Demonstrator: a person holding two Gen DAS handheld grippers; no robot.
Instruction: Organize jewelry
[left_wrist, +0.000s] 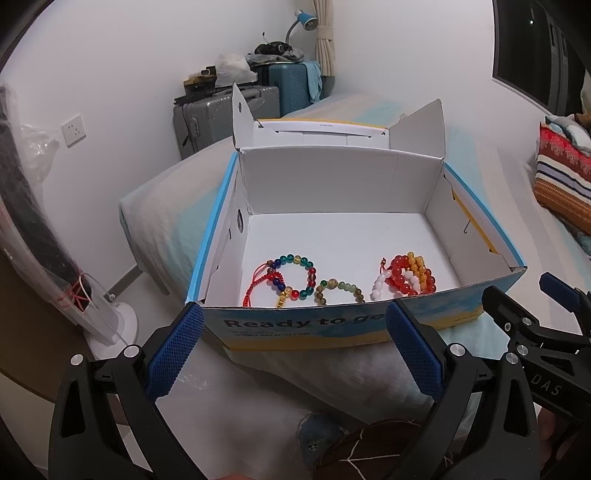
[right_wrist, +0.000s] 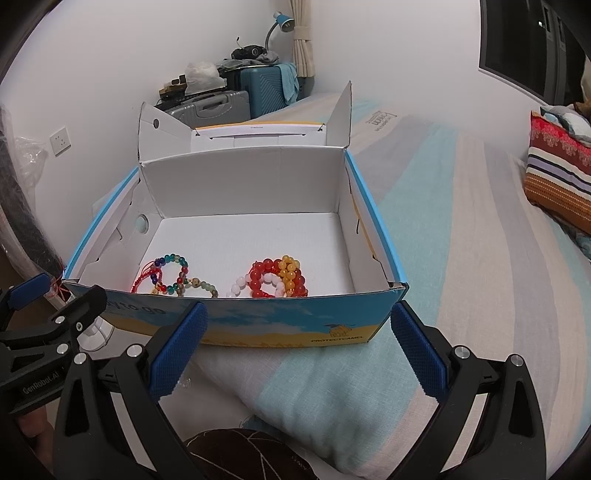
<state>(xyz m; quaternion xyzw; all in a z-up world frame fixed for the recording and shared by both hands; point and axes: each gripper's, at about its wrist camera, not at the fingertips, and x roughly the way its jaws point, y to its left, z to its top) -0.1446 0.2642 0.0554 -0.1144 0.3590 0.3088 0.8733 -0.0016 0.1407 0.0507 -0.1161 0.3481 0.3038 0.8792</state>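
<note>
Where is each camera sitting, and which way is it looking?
Left wrist view: sits on the left hand-held gripper, open, looking forward into the open box; the right hand-held gripper shows at its right edge.
Right wrist view: sits on the right hand-held gripper, open, facing the same box from further right; the left hand-held gripper shows at its left edge.
Shared: the box, the bracelets inside, the bed, the suitcases behind.

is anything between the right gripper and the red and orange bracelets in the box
Yes: the box's near wall. The open right gripper sits low outside it, and the red and orange bracelets lie just behind that wall on the box floor. Nothing covers them from above, since the lid is folded back, so coming in over the rim looks clear.
</note>
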